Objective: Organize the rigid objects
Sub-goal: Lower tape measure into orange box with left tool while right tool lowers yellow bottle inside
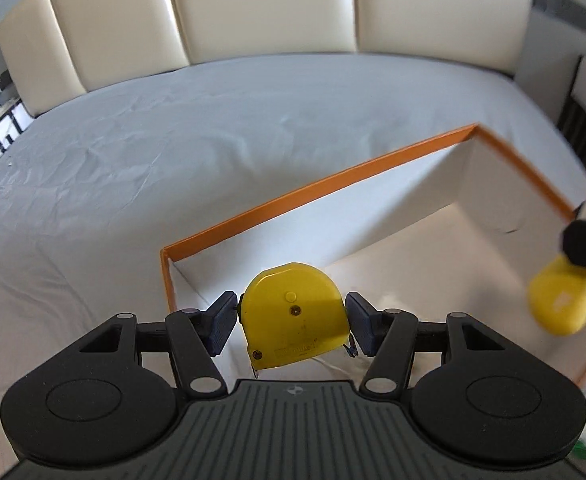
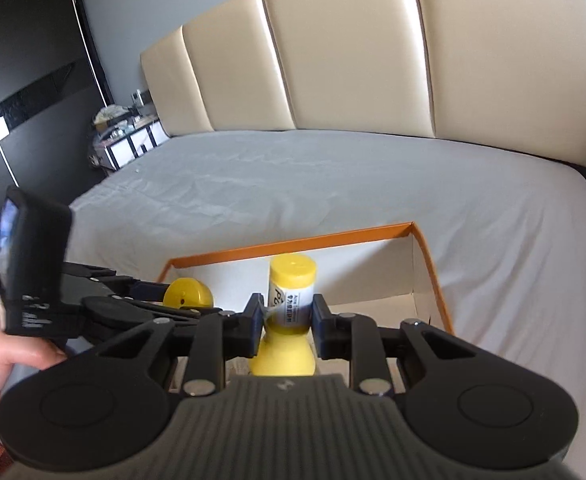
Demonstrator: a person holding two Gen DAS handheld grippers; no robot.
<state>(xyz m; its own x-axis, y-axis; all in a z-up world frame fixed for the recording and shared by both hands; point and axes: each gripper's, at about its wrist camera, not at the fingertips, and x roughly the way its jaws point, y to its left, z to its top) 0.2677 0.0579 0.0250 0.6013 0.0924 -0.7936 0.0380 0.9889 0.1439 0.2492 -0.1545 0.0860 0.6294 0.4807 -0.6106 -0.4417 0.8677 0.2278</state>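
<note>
Left gripper [image 1: 292,320], seen from its own camera: clamped on a yellow tape measure [image 1: 293,314], one pad pressing each narrow side. Flat face of the case turned up toward the camera, rounded back pointing ahead and away, straight base edge nearest the gripper body, metal tape hook poking out at the lower corner near the right pad. Long axis lying crosswise, pad to pad. Held above the near left corner of an orange-edged white box [image 1: 333,176] resting on a grey bed sheet [image 1: 173,140]. Box ahead and to the right of the fingers, white floor and inner walls visible beyond the case.

Right gripper [image 2: 287,316], from its own camera: jaws narrow, closed on a yellow bottle [image 2: 291,300] with a white printed label. Pads gripping the labelled waist. Long axis running straight ahead along the fingers, flat yellow cap pointing away toward the far wall of the box [image 2: 433,264], rounded yellow base toward the gripper body. Bottle held over the box interior. To its left, lower in view, the left gripper [image 2: 155,292] with the tape measure [image 2: 189,292] and a hand [image 2: 1,356] on the handle.

Same bottle [image 1: 565,300] at the right edge of the left camera's picture, blurred. Cream padded headboard [image 2: 373,60] beyond the bed.
</note>
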